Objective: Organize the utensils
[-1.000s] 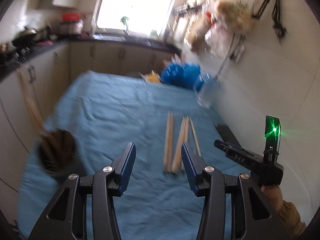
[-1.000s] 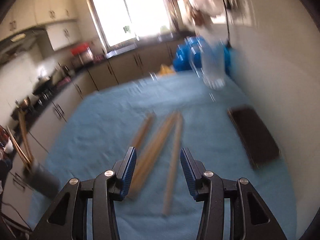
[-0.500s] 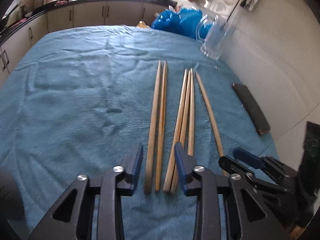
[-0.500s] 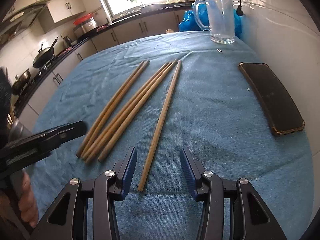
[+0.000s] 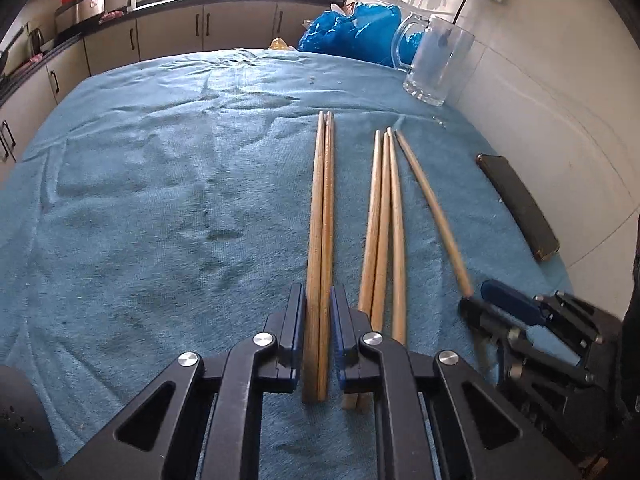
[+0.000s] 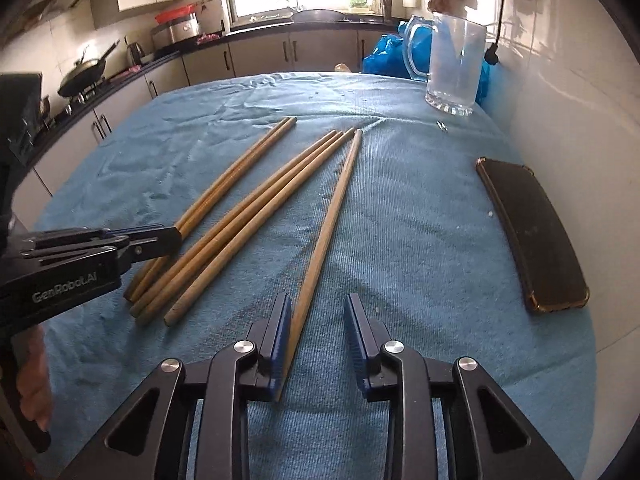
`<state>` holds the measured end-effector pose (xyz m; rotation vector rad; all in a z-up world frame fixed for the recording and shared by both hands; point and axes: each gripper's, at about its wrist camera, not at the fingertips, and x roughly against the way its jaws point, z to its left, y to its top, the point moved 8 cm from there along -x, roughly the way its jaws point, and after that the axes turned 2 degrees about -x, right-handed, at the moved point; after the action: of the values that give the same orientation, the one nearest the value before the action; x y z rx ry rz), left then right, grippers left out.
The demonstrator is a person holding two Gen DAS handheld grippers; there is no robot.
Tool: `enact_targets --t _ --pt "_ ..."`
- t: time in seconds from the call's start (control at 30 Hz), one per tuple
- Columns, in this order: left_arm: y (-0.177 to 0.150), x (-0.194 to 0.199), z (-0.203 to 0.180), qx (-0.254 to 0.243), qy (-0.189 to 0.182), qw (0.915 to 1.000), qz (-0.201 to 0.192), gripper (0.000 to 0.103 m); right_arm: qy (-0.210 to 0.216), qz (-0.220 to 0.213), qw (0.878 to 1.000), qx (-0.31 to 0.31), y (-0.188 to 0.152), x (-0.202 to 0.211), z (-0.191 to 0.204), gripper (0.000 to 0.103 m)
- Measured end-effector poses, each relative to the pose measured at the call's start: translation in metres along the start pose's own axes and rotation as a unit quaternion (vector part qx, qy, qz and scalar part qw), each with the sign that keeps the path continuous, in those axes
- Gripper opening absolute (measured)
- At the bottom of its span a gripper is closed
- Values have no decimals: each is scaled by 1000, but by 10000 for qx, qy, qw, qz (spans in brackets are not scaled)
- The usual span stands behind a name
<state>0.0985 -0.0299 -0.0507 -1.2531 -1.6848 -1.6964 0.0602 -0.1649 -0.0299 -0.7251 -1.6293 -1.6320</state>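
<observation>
2 grippers, 2 targets: each lines up lengthwise with its own chopsticks

6 wooden chopsticks lie on the blue cloth of the table (image 5: 160, 184), all running roughly away from the person toward the glass mug (image 5: 434, 66) at the far end. They sit in 3 groups: a pair of chopsticks (image 5: 323, 208) on the left, a bundle of 3 (image 5: 383, 216) in the middle, and a single chopstick (image 6: 328, 224) on the right, angled slightly away from the bundle.

The left gripper (image 5: 318, 334) has its fingers straddling the near end of the pair, whose long axis runs straight out between them. The fingers are closing and stand just beside the sticks on both sides; the left pad looks to be touching the wood, while a thin gap seems to remain on the right, so I would not yet call it a firm pinch.

The right gripper (image 6: 316, 340) is over the near end of the single chopstick. Its fingers are also closing but are much further apart: the stick's end rests against the left finger (image 6: 280, 340), with plenty of room to the right finger.

Each hand is nearest its own target, and the bundle of 3 lies between them, untouched. A dark phone (image 6: 528, 228) lies off to the right, near the wall.
</observation>
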Motion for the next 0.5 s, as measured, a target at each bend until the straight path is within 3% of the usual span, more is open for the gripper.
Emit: enact_targets --t 0.03,0.07,0.13,0.37,0.5 --pt "-1 3 1 -3 80 10000 -16 4 -79 22 10000 -7 1 -1 -2 13" --pt "-3 8 4 1 174 9998 -43 5 -90 63 9999 -65 2 -1 -4 9" --pt "-10 14 9 145 126 9998 15 0 -17 157 9995 -260 3 -2 -9 8" --pt "-45 34 23 450 3 9988 187 0 37 312 9987 -397 -14 12 -18 7" --pt "-40 50 20 509 -188 9984 -156 0 32 358 9989 -301 -31 24 -22 7"
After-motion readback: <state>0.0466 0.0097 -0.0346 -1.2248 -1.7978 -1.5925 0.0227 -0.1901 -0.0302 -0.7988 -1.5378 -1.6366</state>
